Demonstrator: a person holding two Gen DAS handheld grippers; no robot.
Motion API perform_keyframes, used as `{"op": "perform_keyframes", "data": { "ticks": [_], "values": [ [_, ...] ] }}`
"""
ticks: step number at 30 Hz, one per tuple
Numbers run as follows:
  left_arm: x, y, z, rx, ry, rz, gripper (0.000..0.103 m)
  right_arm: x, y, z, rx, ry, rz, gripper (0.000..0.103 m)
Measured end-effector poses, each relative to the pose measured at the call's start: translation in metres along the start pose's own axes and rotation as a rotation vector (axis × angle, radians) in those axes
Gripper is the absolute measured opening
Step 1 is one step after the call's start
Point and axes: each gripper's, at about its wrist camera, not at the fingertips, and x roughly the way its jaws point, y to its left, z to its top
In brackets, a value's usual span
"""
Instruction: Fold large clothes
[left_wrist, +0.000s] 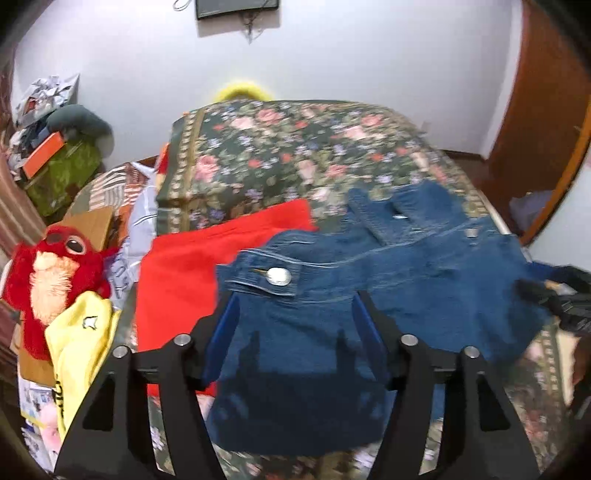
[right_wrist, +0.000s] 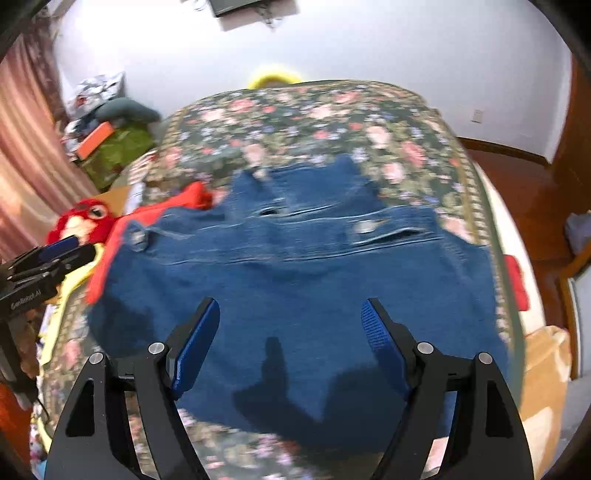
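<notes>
Below both hand-held grippers, a blue denim garment (right_wrist: 295, 280) lies spread on the bed's flowered cover (right_wrist: 295, 118). The left hand-held gripper (left_wrist: 291, 317) hovers with its fingers spread apart, grasping nothing, just short of a metal button (left_wrist: 278, 276). The right hand-held gripper (right_wrist: 290, 321) is likewise released above the denim. A red cloth (left_wrist: 184, 266) lies left of the left one, partly under the denim, and a red plush toy (left_wrist: 51, 273) sits farther left.

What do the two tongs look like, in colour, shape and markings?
Both are alike. The left tongs and right tongs have black angular arms with triangular cut-outs and silver round pins. The fingers carry ribbed blue pads. The left body shows small white lettering, blurred. No sleeves or cables are visible.
</notes>
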Motion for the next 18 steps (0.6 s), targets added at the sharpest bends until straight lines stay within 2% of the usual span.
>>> {"op": "perform_keyframes", "data": {
  "ticks": [3, 5, 6, 8, 10, 13, 15, 18],
  "values": [
    [-0.015, -0.018, -0.010, 0.021, -0.022, -0.092, 0.076, 0.002, 0.017, -0.007, -0.018, 0.002, 0.049, 0.076],
    [-0.017, -0.028, -0.018, 0.033, -0.037, -0.103, 0.089, 0.008, 0.026, -0.014, -0.047, 0.009, 0.061, 0.077],
    [-0.016, -0.032, -0.021, 0.036, -0.038, -0.101, 0.091, 0.013, 0.028, -0.017, -0.064, 0.016, 0.056, 0.079],
    [-0.003, -0.039, -0.028, 0.037, -0.011, -0.092, 0.100, 0.026, 0.028, -0.023, -0.097, 0.036, 0.027, 0.079],
    [0.017, -0.043, -0.036, 0.028, 0.048, -0.072, 0.101, 0.042, 0.021, -0.031, -0.129, 0.079, -0.010, 0.079],
    [0.055, -0.044, -0.055, 0.017, 0.143, -0.023, 0.101, 0.057, 0.000, -0.042, -0.110, 0.125, -0.043, 0.080],
    [0.079, -0.039, -0.069, 0.016, 0.200, 0.026, 0.101, 0.053, -0.015, -0.047, -0.099, 0.108, -0.027, 0.083],
    [0.079, -0.025, -0.084, -0.010, 0.168, 0.018, 0.102, 0.044, -0.026, -0.051, -0.109, 0.099, -0.053, 0.083]
  ]
}}
